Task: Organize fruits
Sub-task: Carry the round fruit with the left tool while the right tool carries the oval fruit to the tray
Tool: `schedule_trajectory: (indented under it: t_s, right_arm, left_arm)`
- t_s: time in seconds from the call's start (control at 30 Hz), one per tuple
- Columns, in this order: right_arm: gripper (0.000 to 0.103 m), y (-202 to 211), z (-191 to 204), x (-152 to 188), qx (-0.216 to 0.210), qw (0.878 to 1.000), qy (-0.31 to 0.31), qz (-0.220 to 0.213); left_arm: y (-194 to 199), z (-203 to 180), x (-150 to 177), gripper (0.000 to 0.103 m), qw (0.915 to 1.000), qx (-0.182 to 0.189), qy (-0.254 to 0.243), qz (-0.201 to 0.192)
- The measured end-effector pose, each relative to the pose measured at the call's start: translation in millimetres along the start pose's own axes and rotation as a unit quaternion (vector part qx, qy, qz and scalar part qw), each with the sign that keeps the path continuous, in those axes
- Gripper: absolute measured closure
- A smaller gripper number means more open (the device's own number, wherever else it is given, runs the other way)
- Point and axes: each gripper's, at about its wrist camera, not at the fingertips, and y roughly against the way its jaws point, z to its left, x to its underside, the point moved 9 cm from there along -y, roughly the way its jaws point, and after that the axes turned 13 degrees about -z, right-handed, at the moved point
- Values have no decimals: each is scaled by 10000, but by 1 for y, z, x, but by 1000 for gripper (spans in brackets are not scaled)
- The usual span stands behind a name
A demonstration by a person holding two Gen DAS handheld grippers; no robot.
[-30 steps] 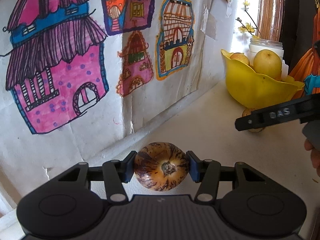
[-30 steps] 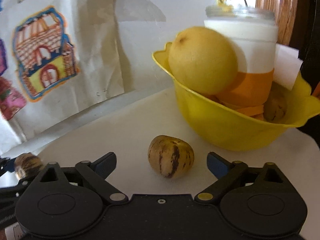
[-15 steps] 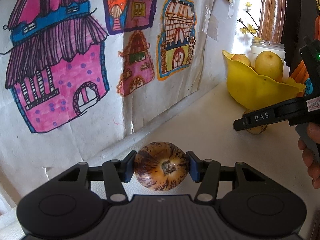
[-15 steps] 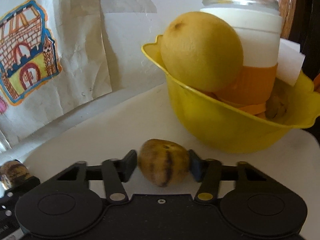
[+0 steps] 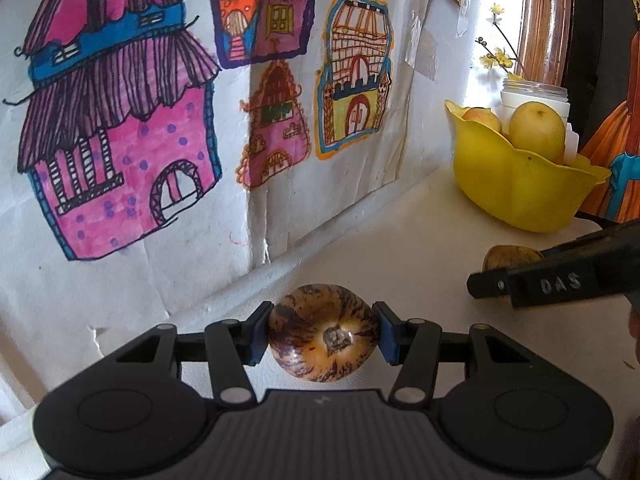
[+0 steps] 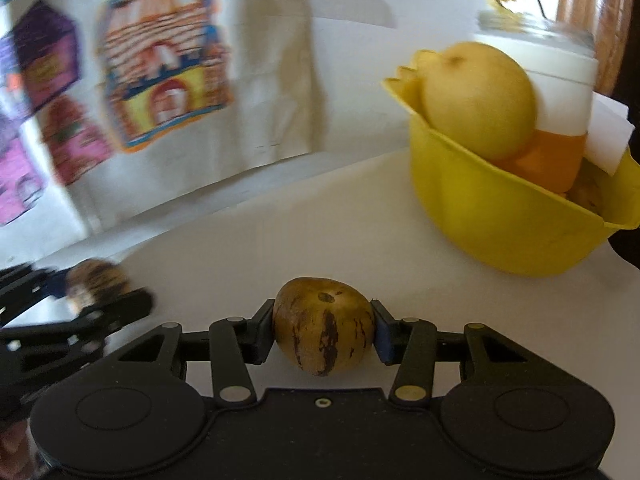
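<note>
My left gripper is shut on a purple-striped round fruit, held above the white table near the wall. My right gripper is shut on a yellow-brown streaked fruit, lifted off the table. That fruit also shows in the left wrist view behind the right gripper's finger. A yellow bowl stands at the back right and holds a large yellow fruit and another fruit. The bowl shows in the right wrist view with the yellow fruit. The left gripper with its fruit sits at the left of that view.
Paper drawings of coloured houses cover the wall on the left. A white jar with an orange band and yellow flowers stands behind the bowl. A wooden frame is at the far right.
My right gripper closed on the yellow-brown fruit and lifted it off the table, pulling back from the bowl. My left gripper kept hold of the striped fruit and barely moved.
</note>
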Motion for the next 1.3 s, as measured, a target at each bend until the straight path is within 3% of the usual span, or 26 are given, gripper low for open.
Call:
schedule_trajectory:
  t_s: [0.43, 1.3]
  right_arm:
    - [53, 60, 33, 9, -273, 9994, 218, -48]
    - [53, 126, 113, 47, -784, 9961, 407, 60]
  left_arm:
    - [45, 11, 9, 47, 10000, -61, -53, 48]
    - [149, 41, 39, 47, 9996, -266, -31, 110]
